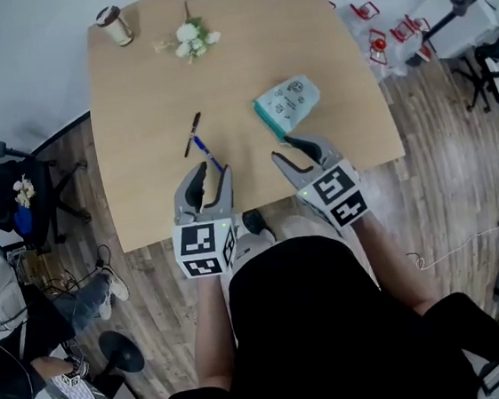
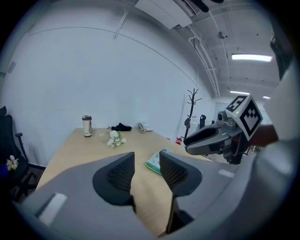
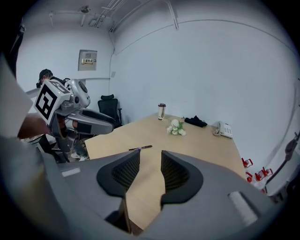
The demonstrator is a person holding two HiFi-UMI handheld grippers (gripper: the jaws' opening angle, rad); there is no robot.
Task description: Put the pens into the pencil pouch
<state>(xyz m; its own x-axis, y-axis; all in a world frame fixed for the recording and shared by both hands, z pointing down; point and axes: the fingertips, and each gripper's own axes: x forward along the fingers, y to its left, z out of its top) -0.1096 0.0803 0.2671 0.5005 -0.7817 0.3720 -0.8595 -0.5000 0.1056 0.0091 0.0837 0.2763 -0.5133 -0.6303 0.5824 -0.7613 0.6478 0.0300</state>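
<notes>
Wooden surface (image 1: 145, 72), head view: dark pen (image 1: 193, 132) and blue pen (image 1: 207, 152) end to end, just ahead of left hand-held gripper (image 1: 212, 171); teal pencil pouch (image 1: 288, 105) just ahead of right hand-held gripper (image 1: 291, 151). Left gripper view: jaws spread, empty, pouch beyond. Right gripper view: jaws spread, empty.

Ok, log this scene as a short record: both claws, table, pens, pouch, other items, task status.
left claw: open, nothing between the jaws
right claw: open, nothing between the jaws
surface: light wooden table
pens: slim dark pen and blue pen, lying close together just ahead of the left claw
pouch: teal fabric pencil pouch, lying on the table ahead of the right claw
other items: white flower bunch and metal tumbler at the far side
status: both pens outside the pouch
</notes>
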